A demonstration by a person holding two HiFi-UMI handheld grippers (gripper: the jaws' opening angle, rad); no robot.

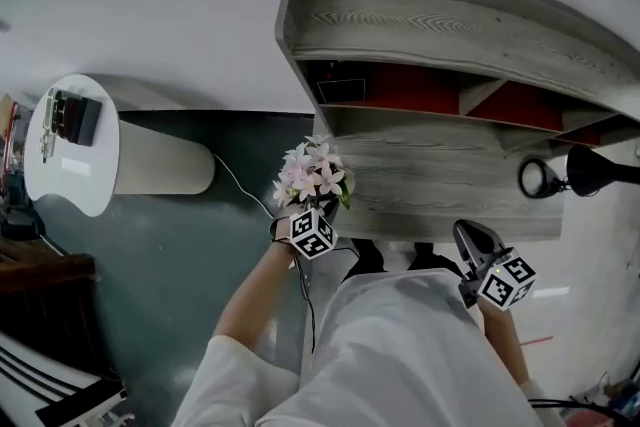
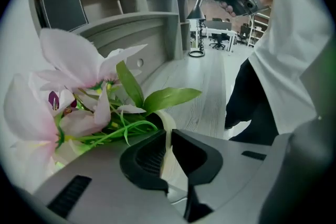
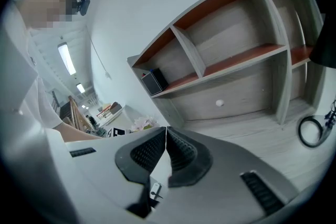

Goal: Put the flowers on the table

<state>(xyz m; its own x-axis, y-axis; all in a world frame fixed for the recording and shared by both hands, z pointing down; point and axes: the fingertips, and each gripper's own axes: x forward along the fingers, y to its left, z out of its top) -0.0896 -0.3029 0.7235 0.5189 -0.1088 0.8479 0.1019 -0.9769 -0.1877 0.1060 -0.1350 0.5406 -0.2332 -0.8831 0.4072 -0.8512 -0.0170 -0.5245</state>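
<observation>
A bunch of pale pink flowers [image 1: 313, 172] with green leaves is held at the left front corner of the grey wooden desk [image 1: 440, 177]. My left gripper [image 1: 312, 230] is shut on the bunch's pale wrapped stem [image 2: 167, 139]; the blooms [image 2: 68, 86] and leaves fan out to the left of the jaws, just above the desk top. My right gripper [image 1: 478, 250] hovers at the desk's front edge, to the right of my body, jaws shut with nothing between them [image 3: 166, 149].
The desk carries a shelf unit [image 1: 440, 45] with red-backed compartments and a small dark box [image 3: 154, 81]. A black lamp [image 1: 600, 170] and its ring-shaped base [image 1: 540, 178] stand at the desk's right. A round white side table [image 1: 70, 140] is on the floor to the left.
</observation>
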